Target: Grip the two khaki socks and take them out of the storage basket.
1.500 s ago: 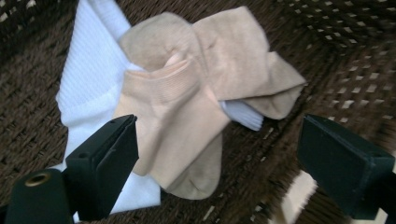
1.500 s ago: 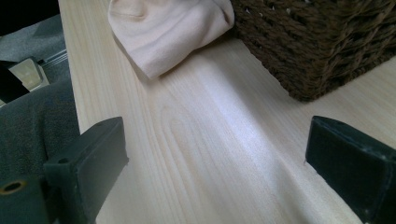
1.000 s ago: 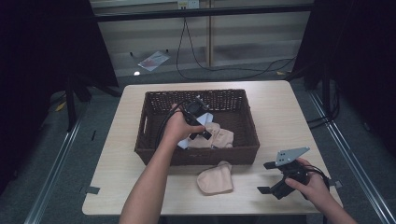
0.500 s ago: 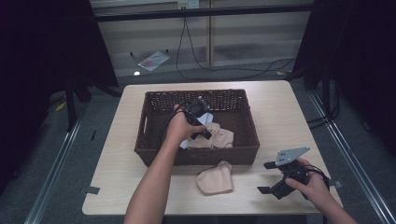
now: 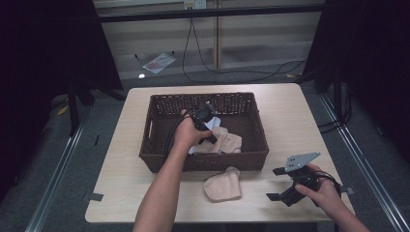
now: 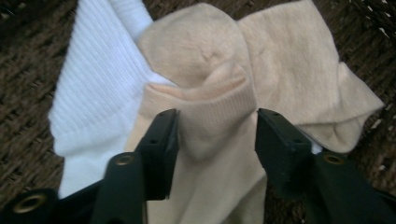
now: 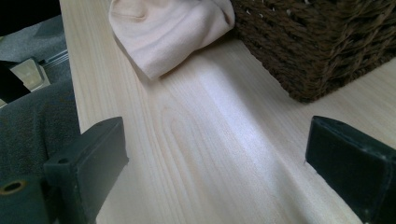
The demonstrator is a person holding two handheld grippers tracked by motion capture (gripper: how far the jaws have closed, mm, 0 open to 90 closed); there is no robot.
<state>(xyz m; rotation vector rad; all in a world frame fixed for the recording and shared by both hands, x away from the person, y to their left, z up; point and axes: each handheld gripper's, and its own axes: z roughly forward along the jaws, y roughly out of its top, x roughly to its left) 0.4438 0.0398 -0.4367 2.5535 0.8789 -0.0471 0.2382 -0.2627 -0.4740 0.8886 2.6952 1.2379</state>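
Two tools: left tool (image 6: 212,140) inside wicker basket (image 5: 251,157), jaws just closing, pinching beige sock (image 6: 210,116) cuff between pads, white sock (image 6: 93,93) beside; right tool (image 5: 283,186) released, resting on surface (image 7: 210,140), second beige sock (image 5: 223,185) just ahead.

High view overhead facing forward, gripper views close, sharing basket (image 5: 159,159) and beige sock (image 5: 223,185)

table (image 5: 290,116): light wood | loose tan sock (image 5: 223,185): on table, at 6 o'clock of basket | floor cables (image 5: 232,72): 12 o'clock
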